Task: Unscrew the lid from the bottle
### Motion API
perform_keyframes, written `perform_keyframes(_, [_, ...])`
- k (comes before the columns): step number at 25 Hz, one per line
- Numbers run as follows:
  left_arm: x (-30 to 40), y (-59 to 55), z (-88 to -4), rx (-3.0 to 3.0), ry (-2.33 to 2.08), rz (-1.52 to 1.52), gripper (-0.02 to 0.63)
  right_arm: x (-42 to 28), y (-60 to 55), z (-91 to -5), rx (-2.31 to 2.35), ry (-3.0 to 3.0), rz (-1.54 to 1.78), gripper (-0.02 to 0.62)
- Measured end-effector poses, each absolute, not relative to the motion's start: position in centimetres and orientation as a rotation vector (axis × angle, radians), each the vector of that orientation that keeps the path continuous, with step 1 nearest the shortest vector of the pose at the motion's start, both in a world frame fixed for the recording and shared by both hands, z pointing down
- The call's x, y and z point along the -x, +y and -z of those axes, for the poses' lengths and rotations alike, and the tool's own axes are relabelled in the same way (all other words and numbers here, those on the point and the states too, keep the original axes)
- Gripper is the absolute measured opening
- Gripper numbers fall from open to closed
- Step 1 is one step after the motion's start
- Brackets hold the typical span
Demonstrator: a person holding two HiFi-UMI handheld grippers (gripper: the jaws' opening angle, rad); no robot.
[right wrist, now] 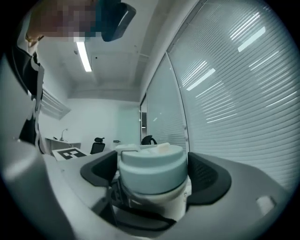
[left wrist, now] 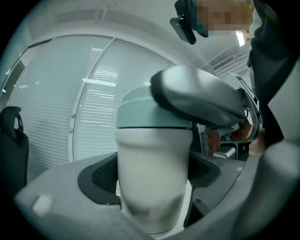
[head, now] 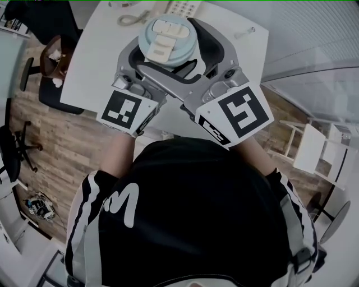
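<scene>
Teal lid (right wrist: pixel 151 168) clenched in right tool (right wrist: pixel 153 177), cream bottle (left wrist: pixel 150 197) clamped by left tool (left wrist: pixel 152 176), body hidden from head view

We see a white surface (head: pixel 84 73) standing on a wooden floor (head: pixel 61 140). At its far edge lies a white keypad phone (head: pixel 182 7). To the left of the phone is what looks like a pair of scissors (head: pixel 132 18), and to the right a small pale object (head: pixel 245 32) we cannot identify. A brown seat (head: pixel 56 53) stands at the surface's left edge, and a black office chair base (head: pixel 22 148) rests on the floor nearer us. Window blinds (left wrist: pixel 103 112) fill the left gripper view. The right gripper view gives us a ceiling strip light (right wrist: pixel 84 56) and a dark office chair (right wrist: pixel 97 146) far off.
</scene>
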State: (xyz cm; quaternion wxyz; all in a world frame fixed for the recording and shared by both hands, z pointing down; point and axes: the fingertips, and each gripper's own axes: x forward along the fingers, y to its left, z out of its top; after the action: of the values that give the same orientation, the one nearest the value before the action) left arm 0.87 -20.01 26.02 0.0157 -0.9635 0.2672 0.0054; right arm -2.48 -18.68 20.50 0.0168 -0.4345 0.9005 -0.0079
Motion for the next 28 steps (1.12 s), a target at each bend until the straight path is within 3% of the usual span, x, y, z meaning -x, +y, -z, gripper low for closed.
perform_keyframes(6, [-1.7, -19.3, -26.0, 3.032, 0.740, -0.004, 0.425, 2.3, -18.9, -20.5, 1.351, 2.809, -0.006, 0.448])
perform_keyframes(28, [-1.6, -10.6, -26.5, 3.106, -0.246, 0.155, 0.425, 4.2, -9.8, -20.1, -0.018, 3.162, 0.005, 0.449])
